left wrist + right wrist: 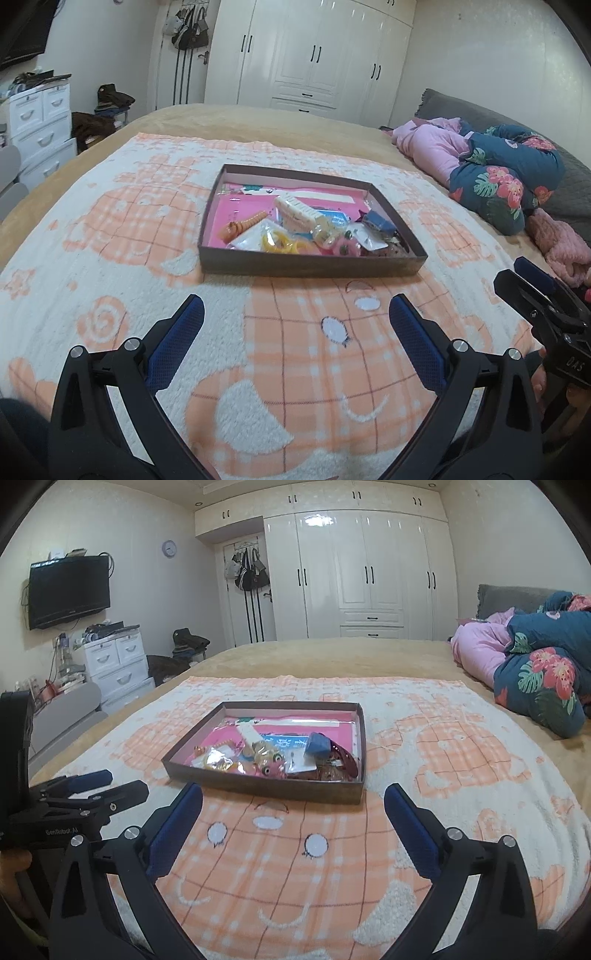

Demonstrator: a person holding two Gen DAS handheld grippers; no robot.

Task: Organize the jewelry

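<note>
I held both grippers, left [295, 321] and right [293, 805], wide open and empty, with the tray [310, 264] of jewelry at twelve o'clock, its long side crosswise, slightly nearer the right.

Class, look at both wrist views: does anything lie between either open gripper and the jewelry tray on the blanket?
Nothing visible does. Only bare blanket lies between the left gripper, the right gripper and the tray; its low front wall faces both.
</note>
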